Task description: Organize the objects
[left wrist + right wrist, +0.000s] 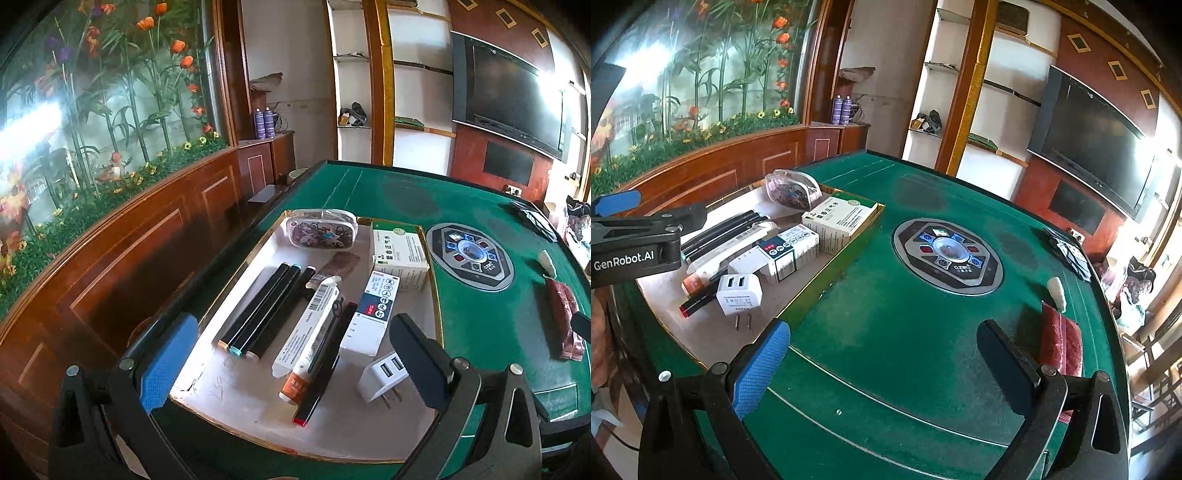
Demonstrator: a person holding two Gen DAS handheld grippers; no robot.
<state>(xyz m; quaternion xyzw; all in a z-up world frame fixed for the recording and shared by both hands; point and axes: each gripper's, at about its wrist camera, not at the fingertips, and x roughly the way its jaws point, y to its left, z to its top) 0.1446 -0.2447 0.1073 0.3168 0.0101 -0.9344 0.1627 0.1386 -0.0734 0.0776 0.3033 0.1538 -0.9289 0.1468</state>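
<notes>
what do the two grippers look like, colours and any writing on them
Both the left gripper and the right gripper have black angular frames with silver bolts, one finger padded in textured blue and the other in plain black. The right view shows the left gripper's side, with white GenRobot.AI lettering.

A shallow gold-rimmed cardboard tray point(437, 295) lies on the left part of the green felt desk point(480, 325). In the tray, three black marker pens point(258, 314) lie side by side at left; a white tube point(310, 325) and a white two-port USB charger point(382, 373) lie to their right. A patterned oval pouch point(321, 230) sits at the tray's far end, with a white medicine box point(400, 254) to its right. A dark red packet point(1060, 341) lies on the desk well apart, to the right.
</notes>
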